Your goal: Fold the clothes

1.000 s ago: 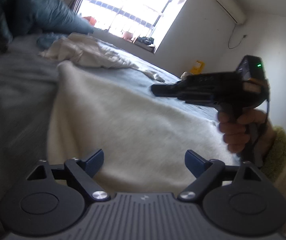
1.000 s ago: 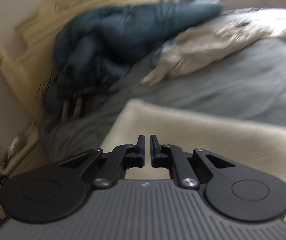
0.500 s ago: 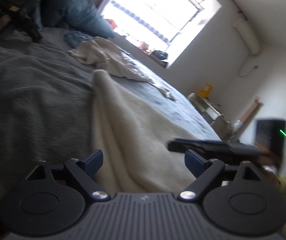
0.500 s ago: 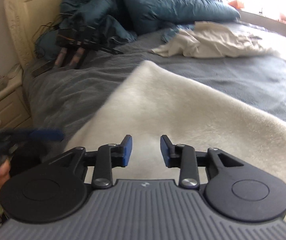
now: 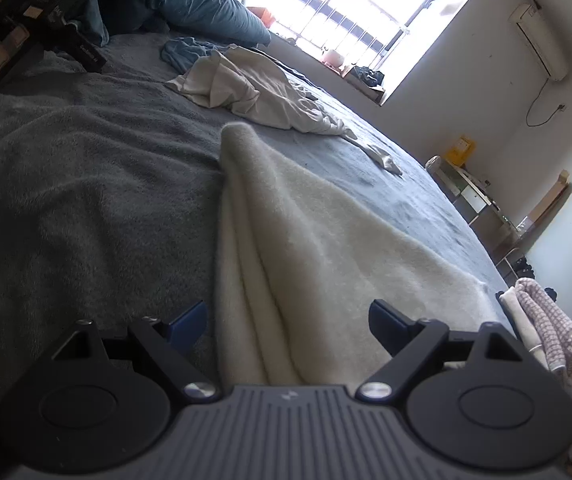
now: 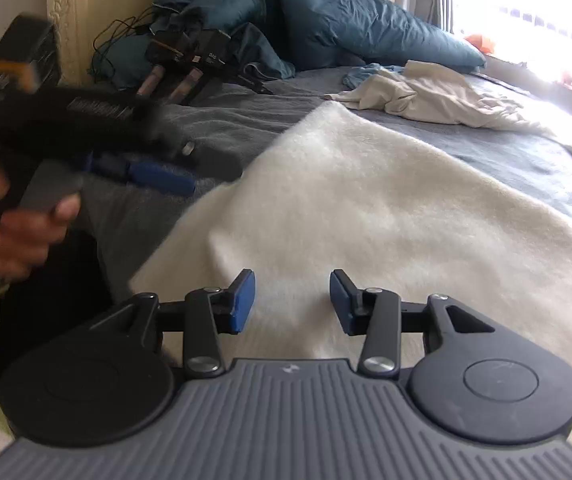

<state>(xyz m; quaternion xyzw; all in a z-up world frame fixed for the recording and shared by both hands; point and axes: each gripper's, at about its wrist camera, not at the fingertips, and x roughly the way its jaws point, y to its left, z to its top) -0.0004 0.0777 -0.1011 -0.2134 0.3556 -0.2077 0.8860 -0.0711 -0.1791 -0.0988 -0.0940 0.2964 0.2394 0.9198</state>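
Note:
A cream fleece garment (image 5: 325, 248) lies folded on the grey bed cover (image 5: 86, 200), its layered edge running up the left wrist view. My left gripper (image 5: 286, 320) hovers wide open over the garment's near end, with nothing pressed between its pads. In the right wrist view the same garment (image 6: 385, 208) spreads below my right gripper (image 6: 291, 300). That gripper's jaws are opening, and the pads stand apart above the fleece without gripping it. The left gripper (image 6: 146, 172), blurred and held by a hand (image 6: 22, 236), shows at the left over the bed's edge.
A crumpled white garment (image 5: 254, 92) and a teal duvet (image 6: 325, 28) lie farther up the bed. Black devices with cables (image 6: 190, 56) sit by the cream headboard (image 6: 70, 8). A small stack of folded clothes (image 5: 541, 320) rests at the bed's right edge. Low shelves (image 5: 473, 196) stand beyond.
My right gripper's jaws went from shut to apart. It slid along the garment and dropped out of the left wrist view, while the left gripper came into the right wrist view at the left.

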